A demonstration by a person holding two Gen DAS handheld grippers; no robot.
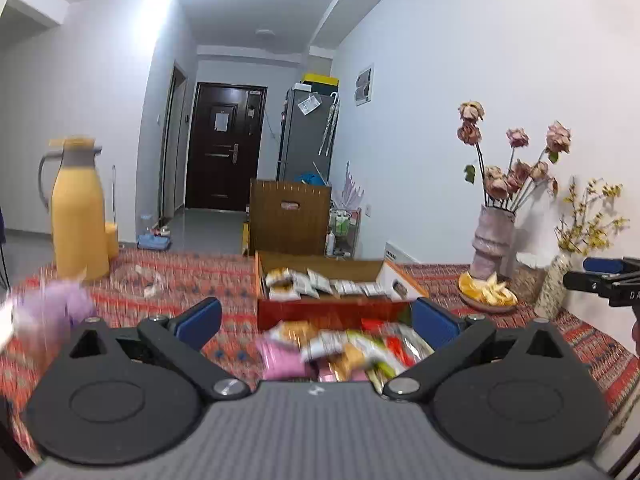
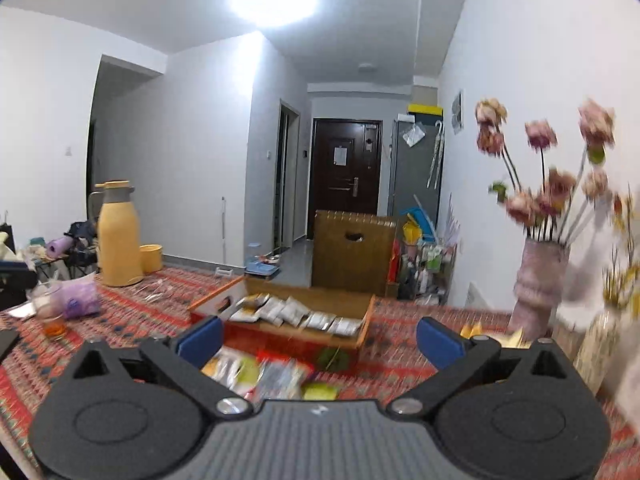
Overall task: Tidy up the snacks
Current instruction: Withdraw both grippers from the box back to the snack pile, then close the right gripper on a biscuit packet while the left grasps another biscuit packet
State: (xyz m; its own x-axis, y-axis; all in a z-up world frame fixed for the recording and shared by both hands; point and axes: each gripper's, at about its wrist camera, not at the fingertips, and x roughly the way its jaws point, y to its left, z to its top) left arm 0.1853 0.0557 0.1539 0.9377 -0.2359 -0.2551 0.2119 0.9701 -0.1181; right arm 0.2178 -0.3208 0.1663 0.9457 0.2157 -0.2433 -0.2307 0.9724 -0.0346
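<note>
An open cardboard box (image 1: pixel 280 312) sits on the red patterned tablecloth with rows of snack packets (image 1: pixel 320 284) inside; it also shows in the right wrist view (image 2: pixel 296 340). A loose, blurred pile of colourful snack packets (image 1: pixel 340 352) lies in front of the box, between the fingers of my left gripper (image 1: pixel 316 320), which is open and empty. My right gripper (image 2: pixel 318 338) is open and empty above more loose packets (image 2: pixel 264 376). The right gripper also shows at the right edge of the left wrist view (image 1: pixel 600 280).
A yellow thermos jug (image 1: pixel 78 208) and a purple bag (image 1: pixel 60 312) stand at the left. A vase of dried pink flowers (image 1: pixel 494 236), a plate of orange peel (image 1: pixel 486 292) and a second vase (image 1: pixel 556 284) stand by the right wall. A glass (image 2: pixel 52 316) is at the left.
</note>
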